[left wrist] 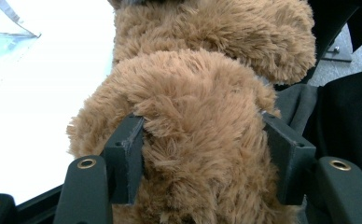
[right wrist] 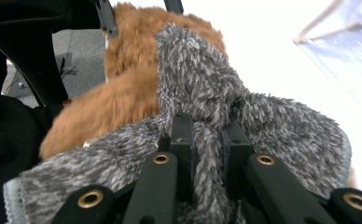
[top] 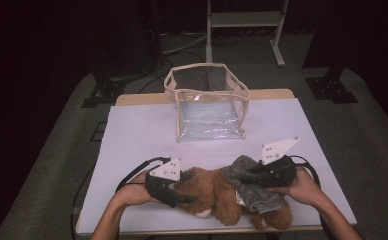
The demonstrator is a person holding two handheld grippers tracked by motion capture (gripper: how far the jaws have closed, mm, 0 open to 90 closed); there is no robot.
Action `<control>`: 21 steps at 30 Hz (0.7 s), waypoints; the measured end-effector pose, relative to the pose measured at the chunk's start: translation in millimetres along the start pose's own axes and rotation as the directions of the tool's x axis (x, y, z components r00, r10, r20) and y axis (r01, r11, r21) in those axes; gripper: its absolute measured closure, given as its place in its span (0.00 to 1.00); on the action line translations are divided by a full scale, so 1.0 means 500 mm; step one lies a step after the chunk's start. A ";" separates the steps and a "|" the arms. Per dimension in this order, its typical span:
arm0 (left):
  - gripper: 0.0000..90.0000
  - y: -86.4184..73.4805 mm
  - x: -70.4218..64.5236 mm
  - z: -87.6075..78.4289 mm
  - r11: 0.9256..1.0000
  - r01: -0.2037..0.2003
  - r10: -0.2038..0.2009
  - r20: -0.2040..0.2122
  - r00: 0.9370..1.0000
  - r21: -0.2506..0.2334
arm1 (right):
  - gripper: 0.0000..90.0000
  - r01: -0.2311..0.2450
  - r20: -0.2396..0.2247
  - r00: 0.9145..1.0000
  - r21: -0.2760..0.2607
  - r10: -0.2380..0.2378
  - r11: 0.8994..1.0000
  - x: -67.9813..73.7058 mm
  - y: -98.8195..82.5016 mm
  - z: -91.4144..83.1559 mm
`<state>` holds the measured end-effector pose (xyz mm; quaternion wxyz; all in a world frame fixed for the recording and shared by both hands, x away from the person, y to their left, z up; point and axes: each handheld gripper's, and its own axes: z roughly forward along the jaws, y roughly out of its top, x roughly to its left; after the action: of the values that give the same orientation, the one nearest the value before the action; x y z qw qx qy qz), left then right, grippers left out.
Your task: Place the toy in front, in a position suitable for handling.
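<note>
A brown teddy bear (top: 213,189) lies on its side near the table's front edge, with a fuzzy grey garment (top: 257,196) draped over its right half. My left gripper (top: 184,194) comes in from the bear's left end. Its pads press into a rounded lump of brown fur (left wrist: 202,93) from both sides, so the left gripper (left wrist: 207,135) is shut on the bear. My right gripper (top: 249,178) sits over the garment. In the right gripper view it (right wrist: 209,128) pinches a fold of the grey fabric (right wrist: 193,70), with the brown fur (right wrist: 123,98) behind.
A clear plastic bag with beige trim (top: 209,102) stands open at the table's far middle. A pale lilac sheet (top: 142,130) covers the table (top: 132,99). Dark stands and a white frame (top: 244,20) are on the floor beyond.
</note>
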<state>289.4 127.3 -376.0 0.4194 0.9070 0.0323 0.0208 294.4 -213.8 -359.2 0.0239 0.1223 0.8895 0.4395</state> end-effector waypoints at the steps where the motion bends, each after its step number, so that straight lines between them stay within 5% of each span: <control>1: 0.41 0.002 0.001 -0.001 1.000 -0.004 0.004 0.000 1.000 0.005 | 0.87 -0.007 0.005 1.000 -0.002 0.007 1.000 0.002 -0.008 -0.007; 12: 0.39 0.043 0.012 -0.006 0.999 -0.037 0.037 -0.006 0.999 -0.020 | 0.87 -0.030 0.000 1.000 -0.048 0.030 0.998 0.012 -0.044 -0.010; 21: 0.22 0.057 0.040 0.057 0.998 0.002 -0.004 0.038 0.999 0.058 | 0.87 -0.033 -0.008 0.999 -0.061 0.033 0.998 0.014 -0.050 -0.003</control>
<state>312.3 89.1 -372.5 0.3934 0.9190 0.0261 0.0019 282.7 -228.0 -377.5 0.0173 0.1346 0.8737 0.4672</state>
